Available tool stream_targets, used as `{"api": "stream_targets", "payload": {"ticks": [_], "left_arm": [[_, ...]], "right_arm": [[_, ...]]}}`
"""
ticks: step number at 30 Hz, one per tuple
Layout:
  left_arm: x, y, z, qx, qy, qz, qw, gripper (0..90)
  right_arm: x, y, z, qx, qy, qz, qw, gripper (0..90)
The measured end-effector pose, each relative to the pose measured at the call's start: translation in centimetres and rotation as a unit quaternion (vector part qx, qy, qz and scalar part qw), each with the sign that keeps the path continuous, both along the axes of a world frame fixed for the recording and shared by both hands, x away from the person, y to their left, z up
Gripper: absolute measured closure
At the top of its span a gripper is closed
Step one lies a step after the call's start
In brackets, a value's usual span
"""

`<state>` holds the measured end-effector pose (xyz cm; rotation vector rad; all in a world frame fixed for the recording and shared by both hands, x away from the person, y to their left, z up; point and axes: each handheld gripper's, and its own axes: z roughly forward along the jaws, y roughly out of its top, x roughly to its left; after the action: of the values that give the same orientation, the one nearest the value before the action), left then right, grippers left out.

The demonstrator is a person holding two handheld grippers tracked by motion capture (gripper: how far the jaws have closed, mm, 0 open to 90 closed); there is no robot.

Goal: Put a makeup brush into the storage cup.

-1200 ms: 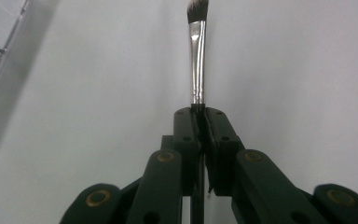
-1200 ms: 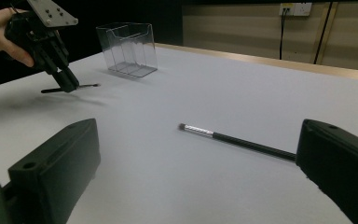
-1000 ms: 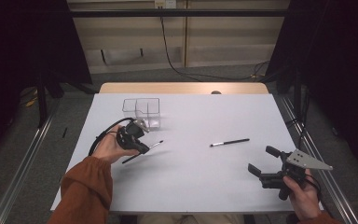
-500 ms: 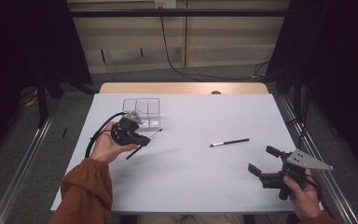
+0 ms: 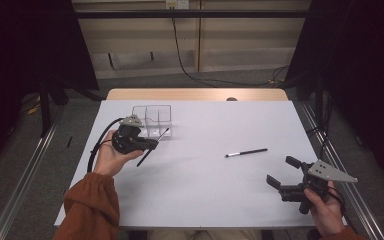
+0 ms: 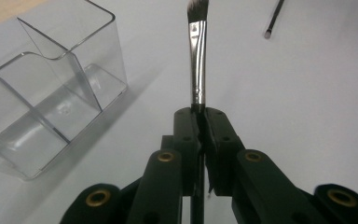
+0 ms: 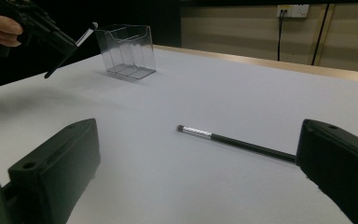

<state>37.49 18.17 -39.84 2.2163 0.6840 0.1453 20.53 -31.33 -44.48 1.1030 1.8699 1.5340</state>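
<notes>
left gripper [image 5: 150, 145]: jaws closed on the makeup brush [image 6: 197, 65], clamped on the black handle just below the silver ferrule; bristles lead, handle tail hangs out behind.
brush axis: tilted, bristle end up and toward the clear organizer [image 5: 152, 121]; tip sits just beside its near right corner, apart from the wall.
bearing: in my left gripper view the organizer lies left of the brush, open compartments facing up, divider walls between them.
judgement: brush has to swing left and stand steeper to clear the rim.
right gripper [image 5: 286, 176]: jaws wide apart, holding nothing, low near my table [image 5: 205, 200] edge.
second brush [image 5: 246, 152]: flat on the table, long axis across, bristles left, nearer my right gripper, well apart from the organizer.
obstacles: none between tip and rim.
</notes>
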Motion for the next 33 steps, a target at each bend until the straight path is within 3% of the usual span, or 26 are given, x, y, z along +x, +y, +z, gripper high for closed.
{"api": "stream_targets", "payload": {"ticks": [10, 18, 20, 24, 33], "left_arm": [[-0.5, 1.0, 0.4, -0.053, -0.024, 0.017, 0.9982, 84.1], [-0.9, 1.9, 0.6, -0.088, -0.042, 0.041, 0.9944, 84.0], [-1.0, 2.0, 0.7, -0.098, -0.045, 0.038, 0.9935, 84.1], [-1.3, 2.3, 1.0, -0.112, -0.059, 0.041, 0.9911, 84.0], [-1.6, 2.7, 1.3, -0.141, -0.093, 0.072, 0.9831, 84.1]], "right_arm": [[0.0, 0.0, 0.0, 0.0, -0.001, 0.0, 1.0, 0.0], [0.0, 0.0, 0.0, 0.0, 0.0, 0.0, 1.0, 0.0], [0.0, 0.0, 0.0, 0.001, 0.0, -0.001, 1.0, 0.0], [0.0, 0.0, 0.0, 0.0, 0.0, -0.001, 1.0, 0.0], [0.0, 0.0, 0.0, 0.001, 0.0, -0.002, 1.0, 0.0]]}}
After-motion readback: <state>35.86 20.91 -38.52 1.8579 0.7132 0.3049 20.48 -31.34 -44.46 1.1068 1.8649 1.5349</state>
